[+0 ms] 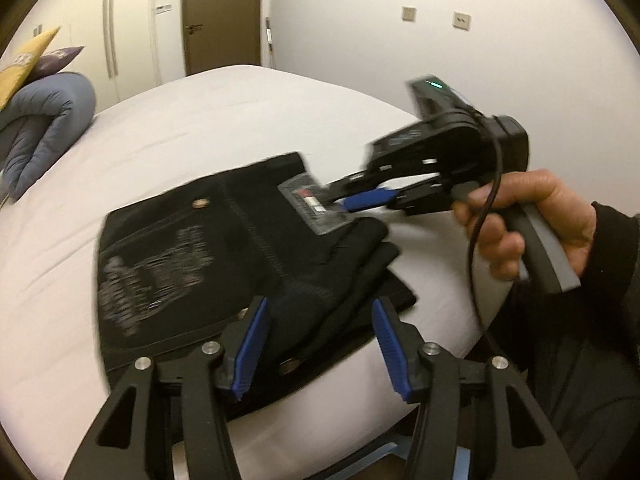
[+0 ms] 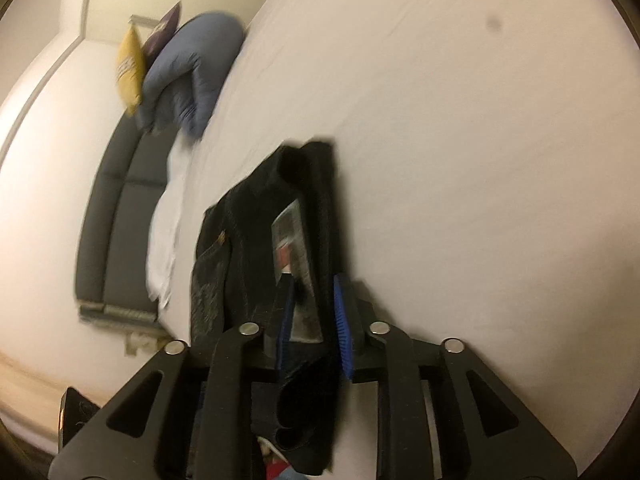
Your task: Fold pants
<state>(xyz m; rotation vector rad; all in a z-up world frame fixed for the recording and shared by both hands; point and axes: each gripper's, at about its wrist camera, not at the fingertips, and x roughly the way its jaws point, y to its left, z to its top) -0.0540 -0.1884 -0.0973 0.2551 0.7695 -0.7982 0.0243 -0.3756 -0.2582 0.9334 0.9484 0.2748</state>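
Observation:
Black pants [image 1: 192, 264] lie folded on the white bed [image 1: 200, 120], with pale embroidery on a pocket and a clear-wrapped label near the waistband. My left gripper [image 1: 320, 344] is open, its blue pads either side of a raised fold of the pants near the bed's front edge. My right gripper [image 1: 344, 200] reaches in from the right and pinches the waistband edge by the label. In the right wrist view the pants [image 2: 248, 240] hang between the blue pads of that gripper [image 2: 314, 320], which is shut on the black fabric.
A rolled blue duvet [image 1: 44, 128] with a yellow cushion [image 1: 24, 60] and a purple one sits at the bed's far left. A wardrobe and a brown door [image 1: 222, 16] stand behind the bed. A dark headboard [image 2: 120, 220] shows in the right wrist view.

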